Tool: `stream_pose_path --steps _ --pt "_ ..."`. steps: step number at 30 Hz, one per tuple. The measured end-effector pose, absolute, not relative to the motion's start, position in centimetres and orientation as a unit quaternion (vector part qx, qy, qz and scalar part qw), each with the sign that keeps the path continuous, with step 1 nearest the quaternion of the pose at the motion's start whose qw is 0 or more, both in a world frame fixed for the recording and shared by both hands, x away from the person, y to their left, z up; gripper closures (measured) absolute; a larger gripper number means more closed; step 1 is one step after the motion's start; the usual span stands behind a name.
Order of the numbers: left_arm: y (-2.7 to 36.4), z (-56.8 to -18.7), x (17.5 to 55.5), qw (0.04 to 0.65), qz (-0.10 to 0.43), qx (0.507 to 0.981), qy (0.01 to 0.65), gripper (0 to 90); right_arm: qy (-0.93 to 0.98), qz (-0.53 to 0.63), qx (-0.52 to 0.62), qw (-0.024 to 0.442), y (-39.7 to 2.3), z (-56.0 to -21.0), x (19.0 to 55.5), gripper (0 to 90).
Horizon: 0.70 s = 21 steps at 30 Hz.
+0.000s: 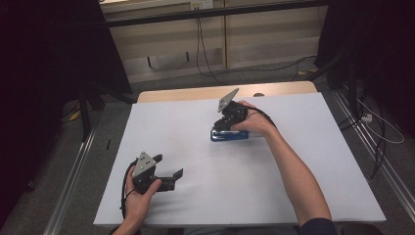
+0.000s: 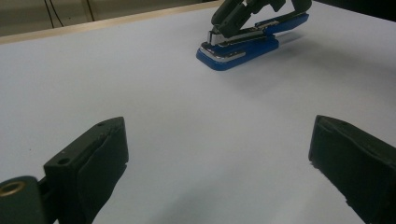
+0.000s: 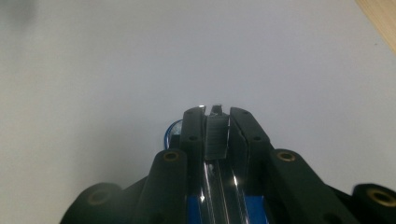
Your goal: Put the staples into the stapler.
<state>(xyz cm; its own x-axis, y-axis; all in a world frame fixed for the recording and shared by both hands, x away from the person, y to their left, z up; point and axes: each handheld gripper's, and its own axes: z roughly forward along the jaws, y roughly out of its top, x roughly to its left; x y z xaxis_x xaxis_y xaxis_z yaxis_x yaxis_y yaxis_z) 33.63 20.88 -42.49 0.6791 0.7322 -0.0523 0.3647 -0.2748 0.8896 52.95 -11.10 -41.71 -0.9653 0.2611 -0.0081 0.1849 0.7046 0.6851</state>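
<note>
1. At the left of the high view, the left gripper (image 1: 172, 169) rests low on the white table (image 1: 195, 196), held in the person's left hand (image 1: 139, 193). Its jaws stand wide apart with nothing between them, and in the left gripper view only bare tabletop lies between the two black pads.

2. Further right and farther up the table lies the blue stapler (image 1: 230, 135), flat on its base, well apart from the left gripper. The left gripper view shows it across the table with its chrome nose (image 2: 223, 52) toward the camera.

3. The right gripper (image 1: 224, 128), in the person's right hand (image 1: 254, 121), comes down on the stapler from above. In the right gripper view the jaws are nearly together, pinched on either side of a strip of staples (image 3: 216, 135) or the metal magazine rail; I cannot tell which, though the grip looks firm.

4. Handling, as I judge it: the stapler is stiff metal and plastic, moderately heavy for its size, and not fragile. The chrome parts look slippery, and the hinged top arm may swing open if lifted by itself. The blue body (image 2: 252, 44) at mid-length, gripped across both sides, seems the steadiest place to hold; the thin staple strip would likely crumble or slide under pressure.

5. No brand, label or legible writing appears on the stapler, the grippers or the table
</note>
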Motion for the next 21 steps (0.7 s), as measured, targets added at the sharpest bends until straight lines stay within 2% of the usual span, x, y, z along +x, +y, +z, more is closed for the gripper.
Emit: stream_pose_path --steps 11,21 --pt "20.9 -42.5 33.6 0.487 0.189 0.776 0.354 4.9 0.921 0.367 0.125 0.041 -11.3 -41.8 53.1 78.6" --pt "20.9 -42.4 33.6 0.487 0.189 0.777 0.352 4.9 0.927 0.356 0.102 0.066 -11.0 -40.7 53.0 79.3"
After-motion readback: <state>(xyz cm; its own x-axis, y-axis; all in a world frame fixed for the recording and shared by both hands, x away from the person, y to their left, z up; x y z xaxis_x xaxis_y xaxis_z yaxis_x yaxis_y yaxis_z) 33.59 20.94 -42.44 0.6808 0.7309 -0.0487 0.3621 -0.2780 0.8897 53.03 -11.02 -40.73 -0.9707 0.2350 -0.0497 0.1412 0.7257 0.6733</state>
